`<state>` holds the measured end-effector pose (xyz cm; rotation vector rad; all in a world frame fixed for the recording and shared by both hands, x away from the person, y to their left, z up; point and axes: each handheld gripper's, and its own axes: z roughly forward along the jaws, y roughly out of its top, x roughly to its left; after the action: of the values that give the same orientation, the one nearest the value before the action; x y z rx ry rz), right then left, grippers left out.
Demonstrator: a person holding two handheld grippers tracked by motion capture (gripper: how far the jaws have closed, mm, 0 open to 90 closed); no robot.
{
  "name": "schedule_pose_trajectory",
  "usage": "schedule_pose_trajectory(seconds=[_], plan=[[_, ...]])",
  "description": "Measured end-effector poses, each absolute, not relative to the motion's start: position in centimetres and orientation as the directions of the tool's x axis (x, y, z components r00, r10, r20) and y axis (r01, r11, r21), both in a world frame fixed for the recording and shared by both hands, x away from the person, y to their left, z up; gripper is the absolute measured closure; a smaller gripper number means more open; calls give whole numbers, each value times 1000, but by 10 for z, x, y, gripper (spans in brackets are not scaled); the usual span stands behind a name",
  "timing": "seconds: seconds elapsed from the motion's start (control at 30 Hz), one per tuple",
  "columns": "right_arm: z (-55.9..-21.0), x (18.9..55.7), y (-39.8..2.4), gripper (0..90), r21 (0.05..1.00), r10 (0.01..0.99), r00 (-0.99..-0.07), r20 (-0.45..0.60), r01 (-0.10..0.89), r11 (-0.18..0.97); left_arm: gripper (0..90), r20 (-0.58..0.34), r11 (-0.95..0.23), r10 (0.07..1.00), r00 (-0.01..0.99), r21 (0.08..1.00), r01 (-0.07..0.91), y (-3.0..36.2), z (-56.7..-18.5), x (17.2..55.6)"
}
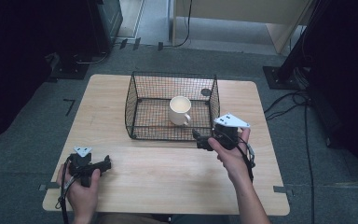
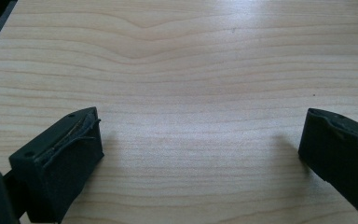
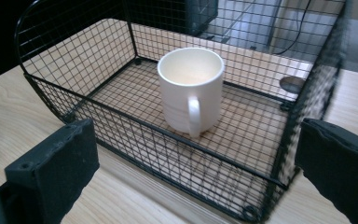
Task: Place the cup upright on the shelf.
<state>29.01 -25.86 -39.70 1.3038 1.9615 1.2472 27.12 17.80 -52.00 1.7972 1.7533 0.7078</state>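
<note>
A white mug stands upright inside a black wire basket at the middle back of the wooden table, its handle facing the near side. My right gripper hovers just outside the basket's near right corner, open, with nothing between its jaws. Down at the near left of the table my left gripper is held low over bare wood, open and empty.
The basket has tall mesh walls all round and an open top. A small dark round mark sits on the table behind the basket. Cables and black stands lie on the floor around the table.
</note>
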Motion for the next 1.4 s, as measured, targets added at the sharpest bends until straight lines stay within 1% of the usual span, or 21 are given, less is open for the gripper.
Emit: schedule_pose_trajectory(seconds=[0.37, 1.0, 1.4], plan=[[-410, 269, -294, 0, 873, 920, -379, 96, 477, 106, 0, 9, -25, 1000, 25, 687, 726, 178, -520, 271], [-444, 248, -346, 0, 851, 961, -266, 83, 520, 71, 0, 9, -25, 1000, 25, 687, 726, 178, -520, 271], [-472, 231, -385, 0, 831, 981, -170, 90, 555, 20, 0, 10, -25, 1000, 26, 687, 726, 178, -520, 271]])
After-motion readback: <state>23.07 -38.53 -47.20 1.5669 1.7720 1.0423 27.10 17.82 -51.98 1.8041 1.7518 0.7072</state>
